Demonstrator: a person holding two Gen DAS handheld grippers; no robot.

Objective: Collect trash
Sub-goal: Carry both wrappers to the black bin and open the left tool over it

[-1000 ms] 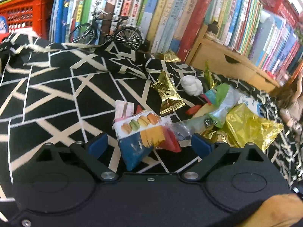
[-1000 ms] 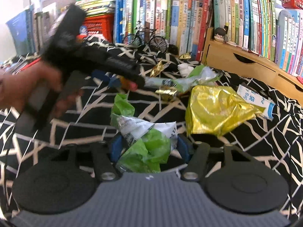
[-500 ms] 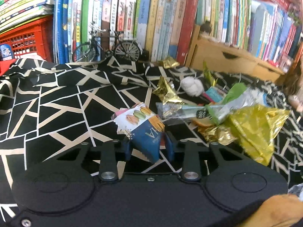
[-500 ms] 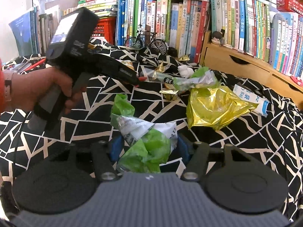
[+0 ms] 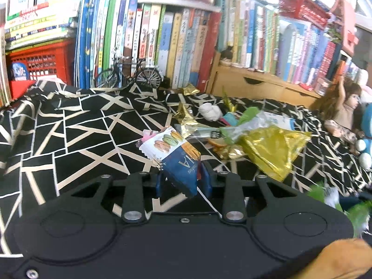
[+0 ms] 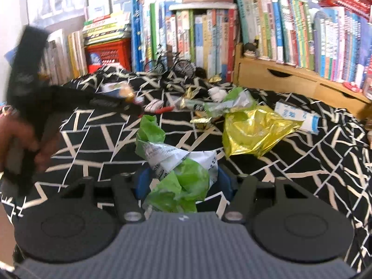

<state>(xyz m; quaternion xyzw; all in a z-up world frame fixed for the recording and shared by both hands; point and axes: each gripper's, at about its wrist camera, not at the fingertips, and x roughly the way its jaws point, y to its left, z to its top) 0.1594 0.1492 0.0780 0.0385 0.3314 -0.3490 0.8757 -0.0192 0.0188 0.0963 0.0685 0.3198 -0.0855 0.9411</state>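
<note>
Blue macaron wrapper (image 5: 176,155) now lifted off the cloth (image 5: 69,139), clenched in left gripper (image 5: 183,182). Right gripper (image 6: 183,181) still grips green wrapper (image 6: 179,174). Gold bag (image 6: 253,132) and other trash remain far right.

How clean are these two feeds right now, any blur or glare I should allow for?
Left wrist view: macaron wrapper sharp; green wrapper at the lower right edge smeared by motion; window glare washes the top edge. Right wrist view: green wrapper in the right gripper crisp, but the left gripper and the hand holding it are motion-blurred; bookshelves bow from fisheye.
</note>
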